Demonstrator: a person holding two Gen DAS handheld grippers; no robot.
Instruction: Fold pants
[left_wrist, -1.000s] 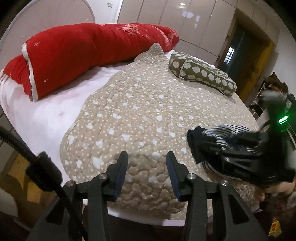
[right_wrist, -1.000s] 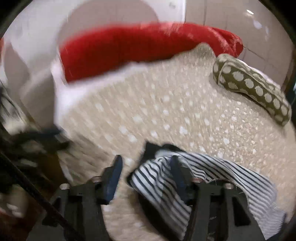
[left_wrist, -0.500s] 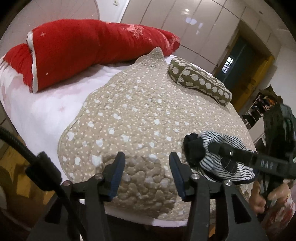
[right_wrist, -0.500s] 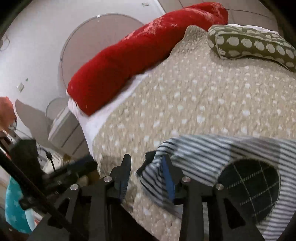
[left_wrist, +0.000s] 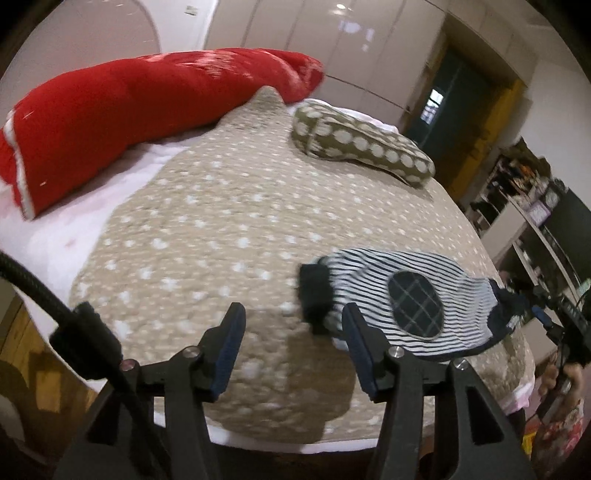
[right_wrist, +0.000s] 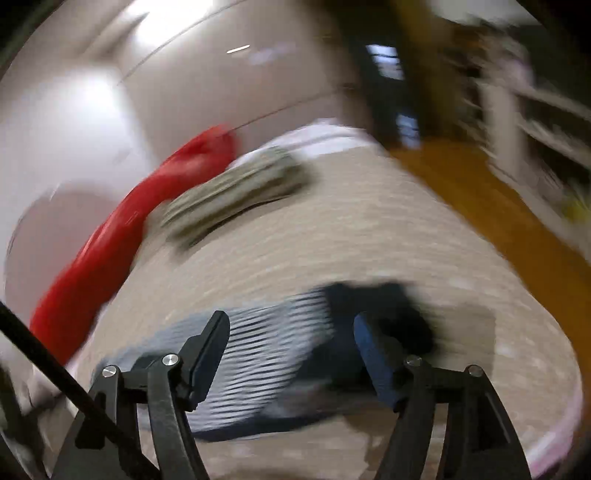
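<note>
Both hand-held grippers stand with their jaws wide apart and hold nothing. Left hand-held gripper (left_wrist: 292, 334) hovers over the near edge of the bed, its right finger just beside the dark cuff of the small navy-and-white striped pants with a checked oval knee patch (left_wrist: 402, 295). Right hand-held gripper (right_wrist: 290, 347) looks down on the same pants (right_wrist: 273, 328), though that view is badly smeared and only stripes and a dark end can be made out.

The pants lie bunched on the beige quilted bedspread with white dots (left_wrist: 221, 229), toward its near right side, well apart from the long red bolster (left_wrist: 122, 110) and the olive pillow with white spots (left_wrist: 362, 147) at the far end.

By the look of them they are light, limp knit cloth that will sag and crumple, not slide. Pinching the thicker dark cuffs or the waistband, one in each gripper, should let the fabric be drawn flat before any fold.
</note>
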